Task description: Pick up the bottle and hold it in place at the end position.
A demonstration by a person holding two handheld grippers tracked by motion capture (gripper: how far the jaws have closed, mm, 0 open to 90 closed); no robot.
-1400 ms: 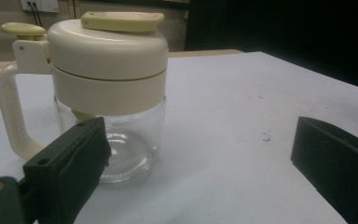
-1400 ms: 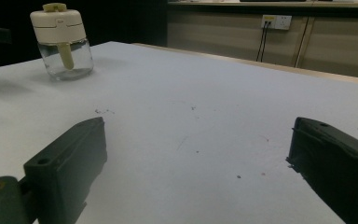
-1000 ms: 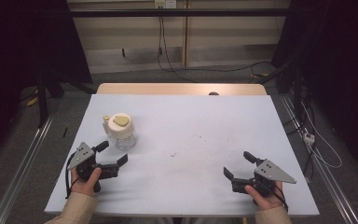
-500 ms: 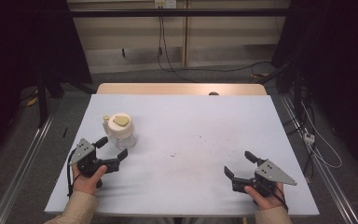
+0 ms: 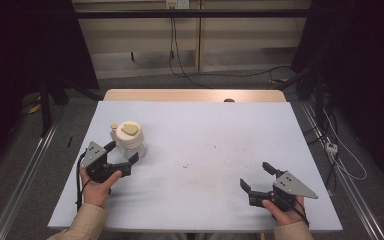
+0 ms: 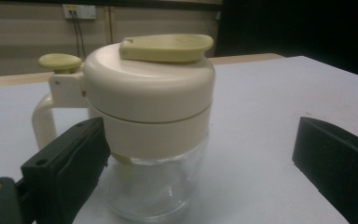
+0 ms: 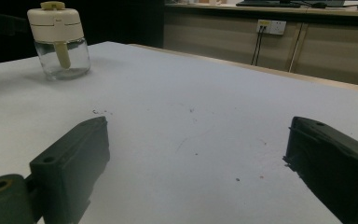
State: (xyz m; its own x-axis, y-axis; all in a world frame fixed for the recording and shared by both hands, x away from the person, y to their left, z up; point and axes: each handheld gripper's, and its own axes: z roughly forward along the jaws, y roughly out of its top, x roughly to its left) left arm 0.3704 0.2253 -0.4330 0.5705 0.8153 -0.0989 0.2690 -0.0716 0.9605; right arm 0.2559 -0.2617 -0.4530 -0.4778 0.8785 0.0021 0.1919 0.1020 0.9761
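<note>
Upright cream-lidded glass jar [image 5: 128,140]

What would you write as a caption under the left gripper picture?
Open left gripper with its black jaws either side of a glass jar with a cream lid on the white table.

Overhead forward-down; gripper cameras low (shared jar [image 5: 128,137])

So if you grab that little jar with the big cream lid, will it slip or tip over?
The jar has a clear, smooth-looking base, so it may be slippery and probably breakable. The cream lid is wider than the base, so a push up high might tip it. It looks empty, so likely light.
</note>
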